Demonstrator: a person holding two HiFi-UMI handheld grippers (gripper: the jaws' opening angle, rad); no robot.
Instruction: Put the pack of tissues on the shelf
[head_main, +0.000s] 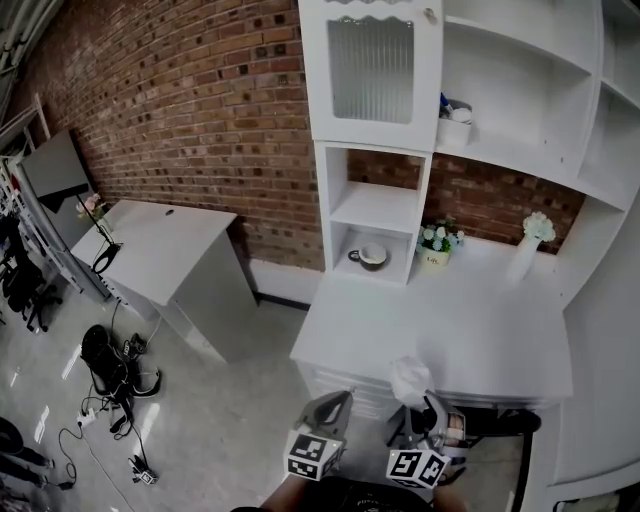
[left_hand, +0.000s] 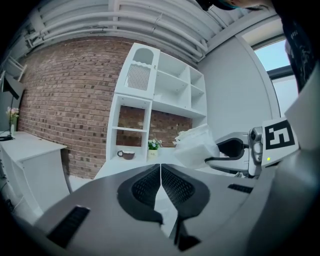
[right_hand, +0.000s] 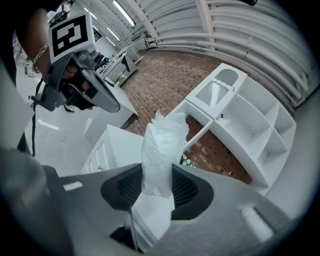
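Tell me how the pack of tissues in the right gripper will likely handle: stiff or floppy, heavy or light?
Probably soft: the pack of tissues looks crumpled where the right gripper pinches it. Likely light, since it sticks out past the jaws without drooping. Its crinkled wrap may be slippery.

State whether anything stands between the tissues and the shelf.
Nothing visible does. The tissues, clamped in the right hand-held gripper, are near the front edge of the desk, with bare desktop ahead. A cup sits in the lowest cubby of the shelf, but the one above looks free.
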